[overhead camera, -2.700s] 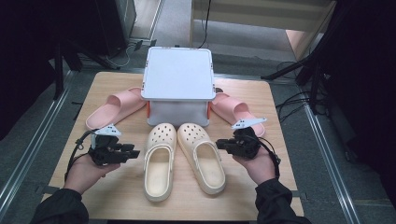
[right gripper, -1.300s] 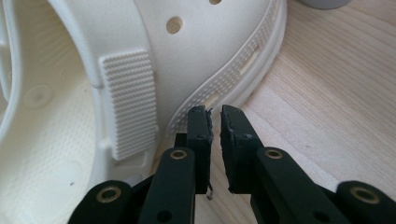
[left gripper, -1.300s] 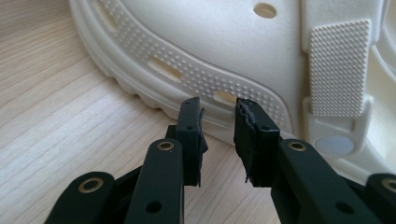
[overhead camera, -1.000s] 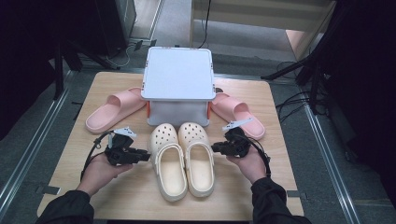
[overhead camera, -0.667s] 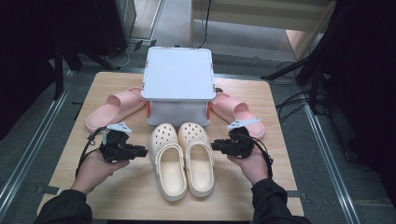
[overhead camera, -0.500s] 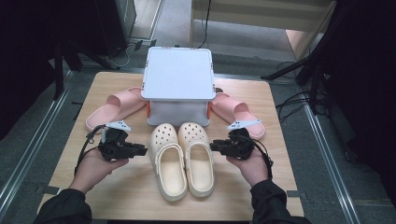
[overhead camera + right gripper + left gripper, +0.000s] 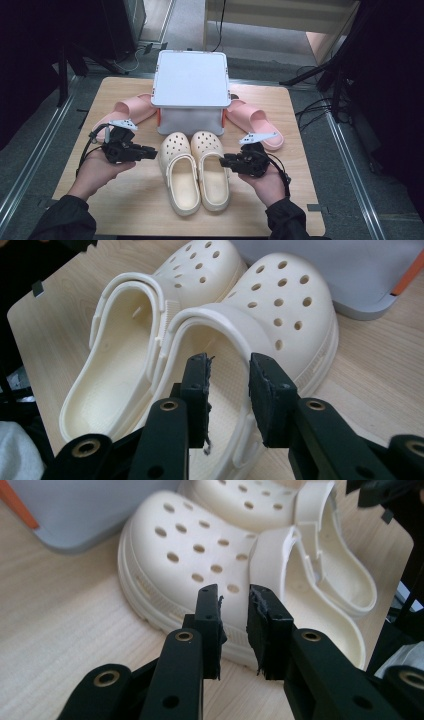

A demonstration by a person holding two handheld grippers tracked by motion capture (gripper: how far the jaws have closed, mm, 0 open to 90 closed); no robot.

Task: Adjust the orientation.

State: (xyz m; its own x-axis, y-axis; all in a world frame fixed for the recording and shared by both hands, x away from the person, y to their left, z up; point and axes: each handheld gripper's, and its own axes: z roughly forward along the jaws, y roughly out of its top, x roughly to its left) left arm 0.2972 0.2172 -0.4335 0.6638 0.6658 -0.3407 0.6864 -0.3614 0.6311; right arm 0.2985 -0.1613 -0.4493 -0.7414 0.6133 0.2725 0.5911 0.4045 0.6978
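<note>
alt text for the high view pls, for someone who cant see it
Two hand-held tools, left tool and right tool, flank a pair of cream clogs on a wooden table, jaws empty. Behind the clogs stands a white lidded box, with a pink slide at each side.

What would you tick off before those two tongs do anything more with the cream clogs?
1. Left tongs empty, with a gap between the jaws: ok.
2. Right tongs empty, jaws just opened further: ok.
3. Pair of cream perforated foam clogs side by side, toes toward the white lidded plastic box: ok.
4. Both tongs clear of the clogs: ok.
5. Pink rubber slides out of the way: ok.
6. Box lid latched: cannot tell.
</note>
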